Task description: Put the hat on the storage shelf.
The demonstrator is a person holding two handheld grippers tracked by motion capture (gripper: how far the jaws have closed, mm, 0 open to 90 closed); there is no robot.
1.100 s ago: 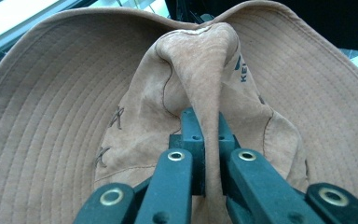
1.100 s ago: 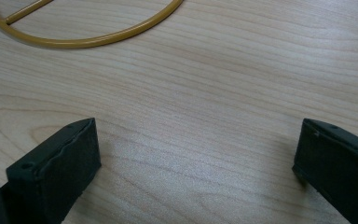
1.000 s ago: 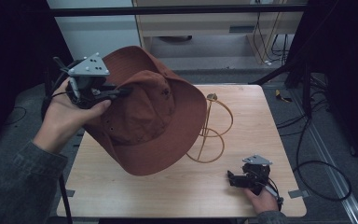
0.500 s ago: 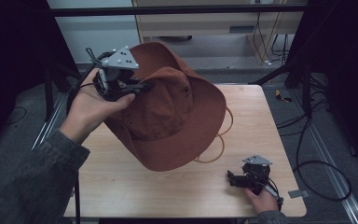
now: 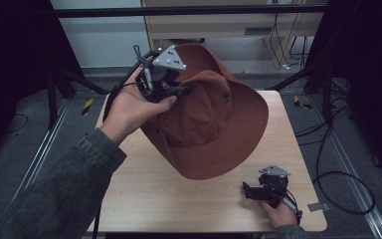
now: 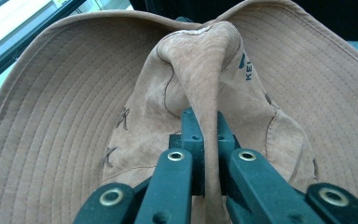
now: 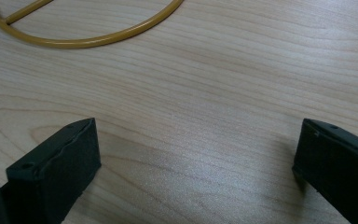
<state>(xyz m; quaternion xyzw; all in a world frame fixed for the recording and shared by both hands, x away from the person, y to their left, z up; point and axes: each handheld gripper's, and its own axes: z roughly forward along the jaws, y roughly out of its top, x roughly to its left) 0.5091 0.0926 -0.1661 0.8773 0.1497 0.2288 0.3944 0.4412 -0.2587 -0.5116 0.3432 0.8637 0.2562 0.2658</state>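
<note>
A brown wide-brimmed hat (image 5: 209, 129) hangs tilted above the middle of the wooden table (image 5: 144, 199). My left gripper (image 5: 181, 90) is shut on a fold of the hat's crown at its upper left. In the left gripper view the jaws pinch that suede fold (image 6: 200, 93) between them, with the stitched brim (image 6: 56, 107) spread behind. My right gripper (image 5: 251, 191) rests on the table near the front right corner, open, with bare wood between its fingers (image 7: 60, 163). A yellow wire ring (image 7: 88, 41) lies on the wood ahead of it.
Black frame posts and cables stand around the table on a grey floor. A pale cabinet (image 5: 219, 25) sits behind the far edge. The person's left sleeve (image 5: 64, 194) crosses the table's near left corner.
The left hand has carried the hat to the right and farther back, so that it now covers the wire stand seen earlier at the table's right. The right gripper has stayed put.
</note>
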